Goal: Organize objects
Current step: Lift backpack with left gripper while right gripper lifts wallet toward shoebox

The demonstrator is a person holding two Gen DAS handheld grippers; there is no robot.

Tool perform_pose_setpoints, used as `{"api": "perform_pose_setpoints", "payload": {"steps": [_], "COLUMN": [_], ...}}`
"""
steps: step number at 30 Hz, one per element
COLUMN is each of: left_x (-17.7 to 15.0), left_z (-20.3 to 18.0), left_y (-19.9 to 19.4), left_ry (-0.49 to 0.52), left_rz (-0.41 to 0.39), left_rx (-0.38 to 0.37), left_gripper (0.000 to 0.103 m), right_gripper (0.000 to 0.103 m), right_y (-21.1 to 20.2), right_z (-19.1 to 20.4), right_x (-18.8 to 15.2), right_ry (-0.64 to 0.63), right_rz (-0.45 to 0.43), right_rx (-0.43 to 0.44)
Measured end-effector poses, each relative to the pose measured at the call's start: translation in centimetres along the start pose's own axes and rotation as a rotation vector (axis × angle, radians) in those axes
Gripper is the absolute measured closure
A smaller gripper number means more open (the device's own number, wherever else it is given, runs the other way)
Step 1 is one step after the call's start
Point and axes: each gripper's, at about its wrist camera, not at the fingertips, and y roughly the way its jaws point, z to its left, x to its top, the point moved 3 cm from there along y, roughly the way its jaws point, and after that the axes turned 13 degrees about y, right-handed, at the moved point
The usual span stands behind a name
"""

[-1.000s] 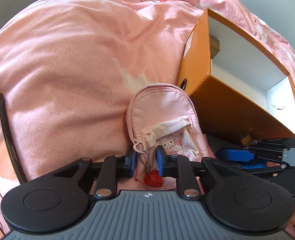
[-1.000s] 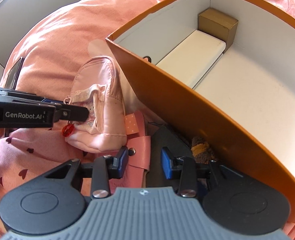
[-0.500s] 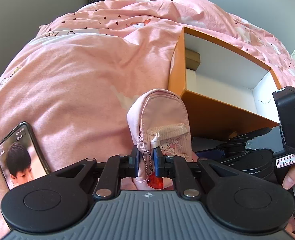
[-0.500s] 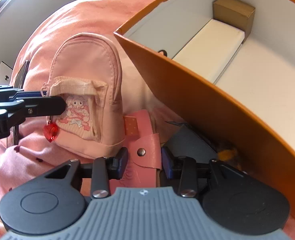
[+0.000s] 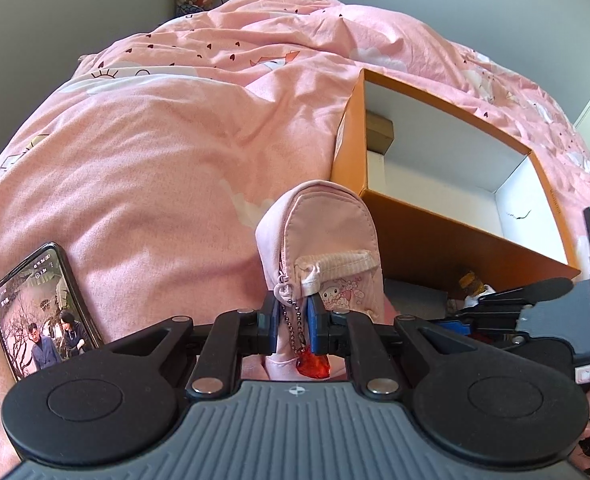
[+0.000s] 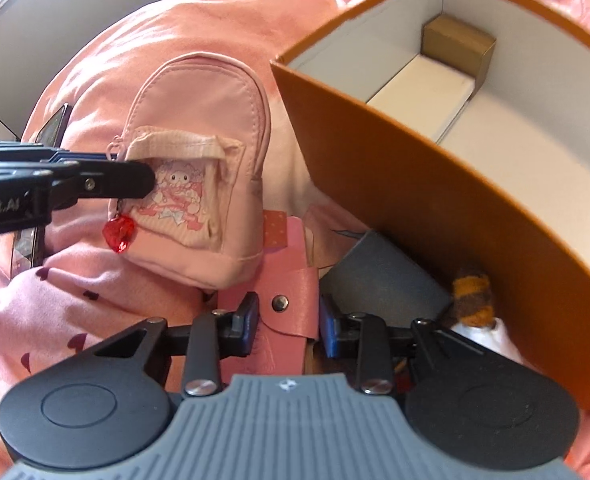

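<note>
The left gripper (image 5: 291,322) is pinched shut on the little pink backpack (image 5: 323,240) by its zip side, holding it up over the bed next to the orange box (image 5: 447,236). The right gripper (image 6: 289,324) is open w/ a pink wallet (image 6: 287,308) between its fingers, not squeezed yet. The grip is small, so the bag could swing, slip out, or bump the box wall & miss going in.

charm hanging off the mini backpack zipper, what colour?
Red, a translucent heart charm on a bead chain; clearest in the right wrist view.
</note>
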Motion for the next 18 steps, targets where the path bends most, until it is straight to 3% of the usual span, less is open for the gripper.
{"api": "perform_pose_setpoints", "payload": {"steps": [13, 18], "left_x": [2.5, 4.4], "left_z": [-0.1, -0.4], "left_y": [-4.7, -6.7], "left_ry": [-0.048, -0.030], "left_rz": [-0.146, -0.219], "left_rx": [-0.156, -0.158], "left_gripper": [0.088, 0.088], "right_gripper": [0.070, 0.070], "right_y": [-8.0, -9.8], "right_z": [0.4, -0.2], "right_x": [-2.3, -2.4], "right_ry": [-0.047, -0.025], "right_rz": [-0.121, -0.162], "right_rx": [-0.095, -0.096]}}
